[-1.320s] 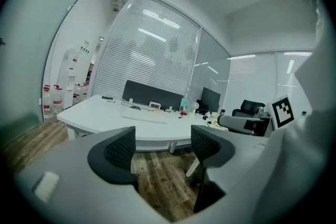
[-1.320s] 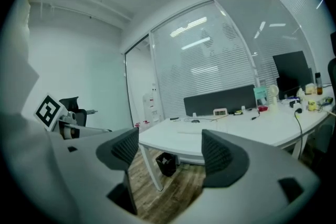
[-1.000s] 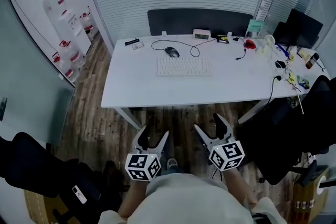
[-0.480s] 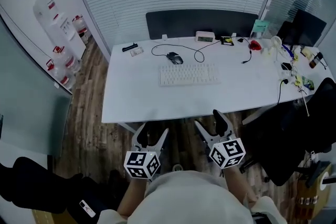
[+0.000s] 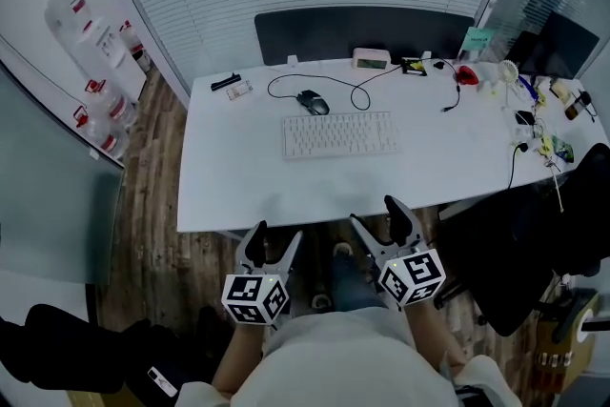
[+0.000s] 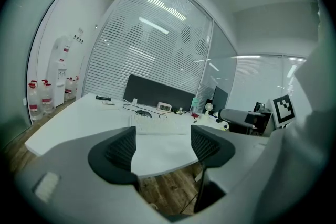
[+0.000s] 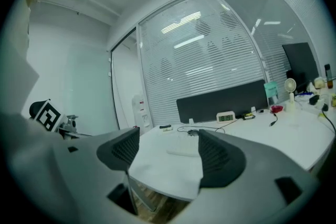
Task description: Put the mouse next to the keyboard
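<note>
Stepped closer since the last frame, I'm holding left claw (image 5: pixel 274 238) and right claw (image 5: pixel 378 216) released and empty short of the tabletop (image 5: pixel 286 191), presumably staged to reach past the keyboard (image 5: pixel 339 134) for the corded mouse (image 5: pixel 312 102) just behind it.

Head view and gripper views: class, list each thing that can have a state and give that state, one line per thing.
Left gripper: open, empty, short of the table.
Right gripper: open, empty, short of the table.
Mouse: on the table behind the keyboard, apart from it, cable attached, not held.
Keyboard: flat on the table, not held.
Clock: upright at the table's back edge.
</note>
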Action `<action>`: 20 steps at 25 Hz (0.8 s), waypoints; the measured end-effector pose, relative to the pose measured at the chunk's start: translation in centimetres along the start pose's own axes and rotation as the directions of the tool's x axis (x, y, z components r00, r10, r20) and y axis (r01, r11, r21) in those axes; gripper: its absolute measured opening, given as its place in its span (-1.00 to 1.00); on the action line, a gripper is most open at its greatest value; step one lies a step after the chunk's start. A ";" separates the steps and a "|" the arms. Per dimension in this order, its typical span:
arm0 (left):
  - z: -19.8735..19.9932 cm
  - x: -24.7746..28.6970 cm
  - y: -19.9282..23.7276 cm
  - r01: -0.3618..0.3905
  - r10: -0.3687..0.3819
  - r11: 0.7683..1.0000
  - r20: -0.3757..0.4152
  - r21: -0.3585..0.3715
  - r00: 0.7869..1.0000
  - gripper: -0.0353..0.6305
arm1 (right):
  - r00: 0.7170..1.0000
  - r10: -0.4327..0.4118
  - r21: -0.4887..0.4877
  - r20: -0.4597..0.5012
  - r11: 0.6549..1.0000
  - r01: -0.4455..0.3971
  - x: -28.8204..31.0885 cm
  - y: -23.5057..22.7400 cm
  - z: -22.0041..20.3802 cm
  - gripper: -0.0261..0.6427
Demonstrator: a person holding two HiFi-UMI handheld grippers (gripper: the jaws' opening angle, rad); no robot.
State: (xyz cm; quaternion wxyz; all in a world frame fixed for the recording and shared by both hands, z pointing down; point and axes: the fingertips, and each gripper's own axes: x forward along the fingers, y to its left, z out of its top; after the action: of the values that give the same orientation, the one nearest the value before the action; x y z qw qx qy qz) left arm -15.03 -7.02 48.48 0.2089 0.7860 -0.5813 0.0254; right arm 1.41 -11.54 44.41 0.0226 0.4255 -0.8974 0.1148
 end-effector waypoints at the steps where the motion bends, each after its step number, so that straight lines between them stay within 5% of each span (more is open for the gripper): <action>1: 0.1 0.6 0.2 -0.003 0.003 1.000 0.000 -0.001 1.000 0.06 | 1.000 0.004 -0.003 -0.001 1.000 -0.004 0.7 -0.4 0.1 0.12; 20: 5.7 13.0 5.7 -0.155 0.157 0.986 0.027 -0.063 0.987 0.06 | 0.979 0.145 -0.106 -0.146 0.981 -0.162 18.7 -9.5 2.1 0.12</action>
State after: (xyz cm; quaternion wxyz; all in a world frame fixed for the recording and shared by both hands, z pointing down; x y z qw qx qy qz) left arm -17.28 -22.11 48.69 0.2209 0.7315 -0.6450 0.0117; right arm -3.11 -32.03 46.75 0.1003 0.3438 -0.9291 0.0922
